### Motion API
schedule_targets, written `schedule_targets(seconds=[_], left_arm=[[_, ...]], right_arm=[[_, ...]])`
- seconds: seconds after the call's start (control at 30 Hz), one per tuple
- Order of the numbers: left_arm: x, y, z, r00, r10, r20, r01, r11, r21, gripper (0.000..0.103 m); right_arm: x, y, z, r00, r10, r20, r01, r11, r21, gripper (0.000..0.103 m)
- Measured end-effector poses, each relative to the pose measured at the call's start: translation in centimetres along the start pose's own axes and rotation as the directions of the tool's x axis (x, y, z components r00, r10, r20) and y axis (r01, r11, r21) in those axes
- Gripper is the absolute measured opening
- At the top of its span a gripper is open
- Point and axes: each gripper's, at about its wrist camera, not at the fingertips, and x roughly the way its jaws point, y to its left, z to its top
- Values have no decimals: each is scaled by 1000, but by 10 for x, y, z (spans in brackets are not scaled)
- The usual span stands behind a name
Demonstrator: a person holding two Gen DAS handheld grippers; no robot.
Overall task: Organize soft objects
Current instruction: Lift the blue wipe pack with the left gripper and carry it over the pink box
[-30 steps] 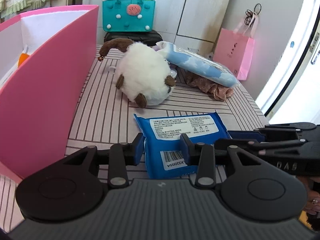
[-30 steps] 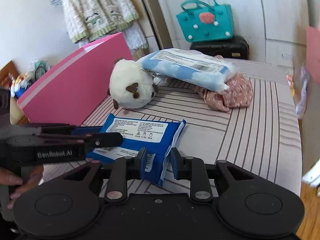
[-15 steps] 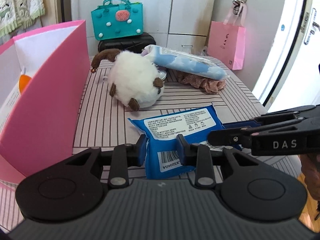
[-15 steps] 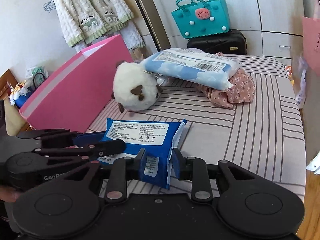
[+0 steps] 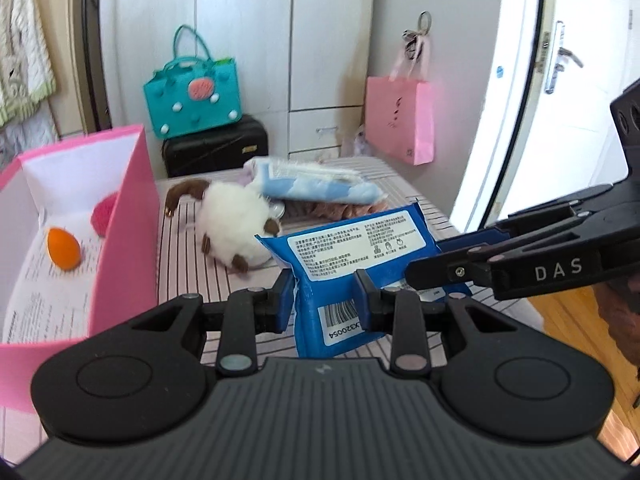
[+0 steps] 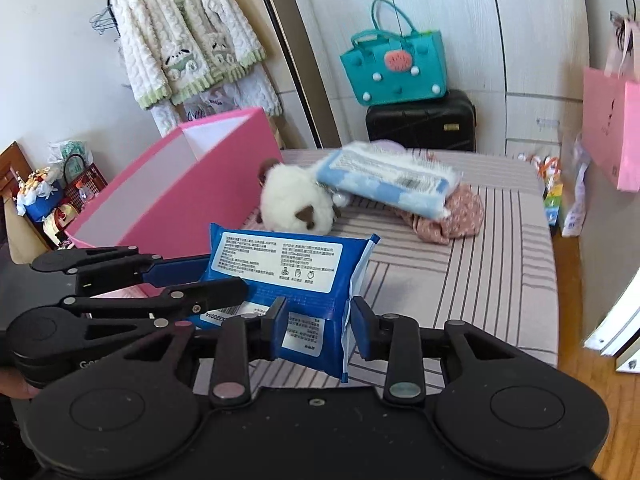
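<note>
A blue wipes pack [image 5: 360, 252] [image 6: 280, 264] hangs in the air above the striped surface [image 6: 480, 272], carried from both ends. My left gripper [image 5: 323, 300] [image 6: 218, 280] is shut on its barcode end. My right gripper [image 6: 318, 320] [image 5: 430, 260] has the other end between its pads; its jaws are opening, though the pads still touch the pack. A white plush toy [image 5: 236, 224] [image 6: 292, 200] lies behind the pack. The open pink box [image 5: 132, 220] [image 6: 192, 196] stands to the left.
In the box lie an orange egg-shaped sponge [image 5: 63, 249] and a pink ball [image 5: 103, 216]. A light blue pack [image 6: 384, 180] rests on a floral cloth [image 6: 456, 216] at the back. Beyond are a teal bag [image 6: 394, 68], a black suitcase [image 6: 420, 124] and a pink paper bag [image 5: 400, 120].
Both grippers have risen with the blue pack, which has left the striped surface. The right gripper's jaws stand wider than before. The inside of the pink box has come into view.
</note>
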Motion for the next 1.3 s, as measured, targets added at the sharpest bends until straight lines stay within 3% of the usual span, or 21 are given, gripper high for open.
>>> schedule_targets(seconds=[0.13,0.37,0.5,0.6,0.83,0.93,1.0,1.3], left_arm=[[-16,7,6,998,-67,7,68,998,-9,30],[-48,28,15,995,-49,81,49,999,6,30],[-63,49,22,993,-69,100,68,998,20,30],[-70,69,24,994,-47,98,48,999,-11,30],[-93,111,31,989,82,127,-77,996,-44,30],[-93,127,40,989,115,95,-117,993,10,30],[-90,138,47,987,144,65,-146,989,32,30],[-53,199,64,976,152,-154,-161,986,-43,30]], right_arm=[[-18,17,5,999,-37,25,38,999,-39,51],[-33,49,20,996,-34,82,44,992,-122,52],[-32,70,34,995,-22,101,39,983,-178,57],[-25,84,46,994,3,106,20,976,-215,57],[0,123,76,989,105,107,-71,956,-286,57],[13,141,87,986,136,96,-95,935,-343,42],[25,153,94,989,102,104,-53,915,-399,31],[80,181,120,996,88,1,-80,907,-415,29]])
